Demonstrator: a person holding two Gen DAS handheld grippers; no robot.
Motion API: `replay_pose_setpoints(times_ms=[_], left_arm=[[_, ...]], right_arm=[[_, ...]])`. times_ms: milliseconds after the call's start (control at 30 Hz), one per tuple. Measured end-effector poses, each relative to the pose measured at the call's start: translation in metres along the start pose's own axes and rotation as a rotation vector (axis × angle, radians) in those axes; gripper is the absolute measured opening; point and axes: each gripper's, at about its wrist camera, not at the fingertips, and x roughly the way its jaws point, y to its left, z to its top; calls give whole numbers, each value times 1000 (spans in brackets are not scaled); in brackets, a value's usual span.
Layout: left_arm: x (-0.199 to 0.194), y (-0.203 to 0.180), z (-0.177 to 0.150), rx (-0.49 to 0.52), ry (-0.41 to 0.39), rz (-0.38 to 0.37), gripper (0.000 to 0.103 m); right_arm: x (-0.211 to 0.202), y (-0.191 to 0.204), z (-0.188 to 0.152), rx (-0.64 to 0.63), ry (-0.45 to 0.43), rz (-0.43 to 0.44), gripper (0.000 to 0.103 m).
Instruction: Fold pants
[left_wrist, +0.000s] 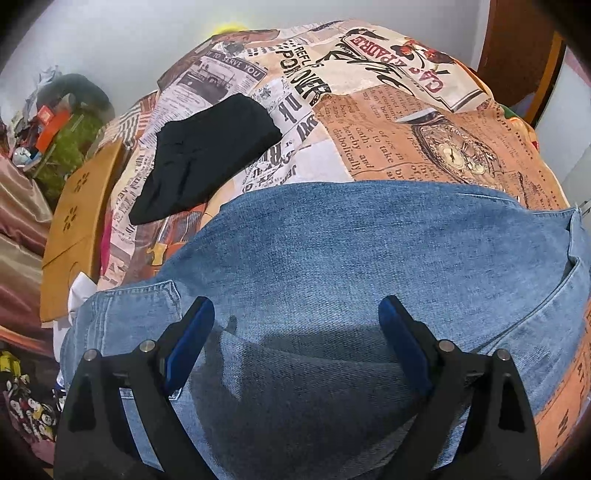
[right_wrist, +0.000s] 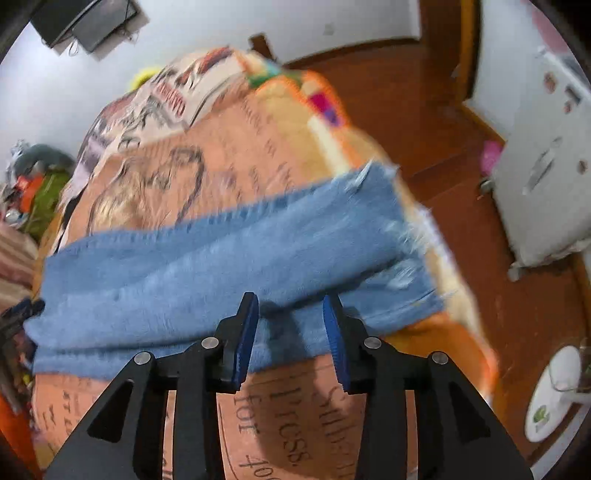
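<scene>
Jeans (right_wrist: 229, 258) lie flat on the bed (right_wrist: 258, 155), long axis running 9 to 3. Right tongs (right_wrist: 291, 306), partly open and empty, hover near the leg hems; left tongs (left_wrist: 295, 314), wide open and empty, sit over the waist end.

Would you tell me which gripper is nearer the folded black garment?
Left. The left gripper hovers over the jeans beside the black garment; the right gripper's view doesn't show it.

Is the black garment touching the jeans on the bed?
Apart. The left wrist view shows a strip of printed bedspread between the black garment's near edge and the jeans.
</scene>
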Motion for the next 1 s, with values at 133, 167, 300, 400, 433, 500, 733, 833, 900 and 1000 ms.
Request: replay_pose_setpoints(times_ms=[133, 167, 300, 400, 433, 500, 733, 833, 900, 1000], left_arm=[[-2, -6, -2, 28, -22, 15, 92], [-2, -6, -3, 30, -24, 18, 92], [-2, -5, -3, 16, -27, 10, 92], [-2, -2, -5, 4, -24, -9, 92], [-2, -2, -6, 3, -22, -15, 92], [-4, -1, -8, 9, -24, -25, 92], [-12, -4, -16, 19, -35, -47, 92], [-25, -16, -26, 72, -57, -66, 92], [-33, -26, -32, 113, -86, -31, 92], [-44, -41, -37, 182, -107, -3, 89]], right_arm=[[-7, 35, 21, -119, -51, -2, 54], [-2, 42, 24, -139, -50, 0, 54], [39, 78, 35, -188, 47, 53, 54], [70, 99, 30, -256, 151, 63, 54], [73, 105, 24, -280, 174, 54, 54], [78, 111, 11, -360, 204, 23, 54], [52, 78, -12, -435, 251, -55, 54], [36, 46, -21, -391, 265, -79, 54], [28, 34, -25, -362, 259, -98, 54], [11, 7, -19, -265, 194, -92, 54]])
